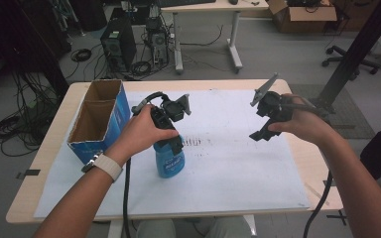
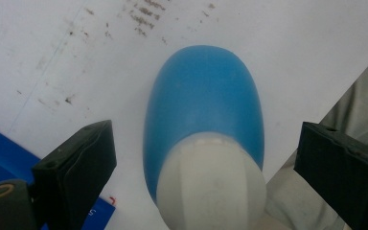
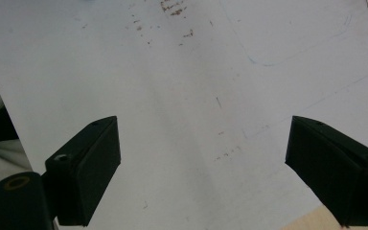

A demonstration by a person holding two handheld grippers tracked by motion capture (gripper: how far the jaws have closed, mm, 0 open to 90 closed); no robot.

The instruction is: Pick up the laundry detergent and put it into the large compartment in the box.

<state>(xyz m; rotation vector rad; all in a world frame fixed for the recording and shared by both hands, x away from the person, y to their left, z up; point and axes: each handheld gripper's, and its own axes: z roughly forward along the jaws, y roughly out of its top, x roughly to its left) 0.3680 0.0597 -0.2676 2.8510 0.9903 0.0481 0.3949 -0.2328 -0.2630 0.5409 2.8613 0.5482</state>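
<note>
White paper sheet (image 1: 238, 168) covering the table, open blue cardboard box (image 1: 99, 119) at its left edge, blue spray bottle (image 1: 169, 159) upright near the sheet's middle, left gripper (image 1: 171, 141) spread wide above its white cap, right gripper (image 1: 263, 131) released over bare paper.

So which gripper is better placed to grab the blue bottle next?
Left. The left gripper hovers directly over the blue bottle, jaws open on either side of its white cap. The right gripper is open over bare white paper, well away from it.
</note>
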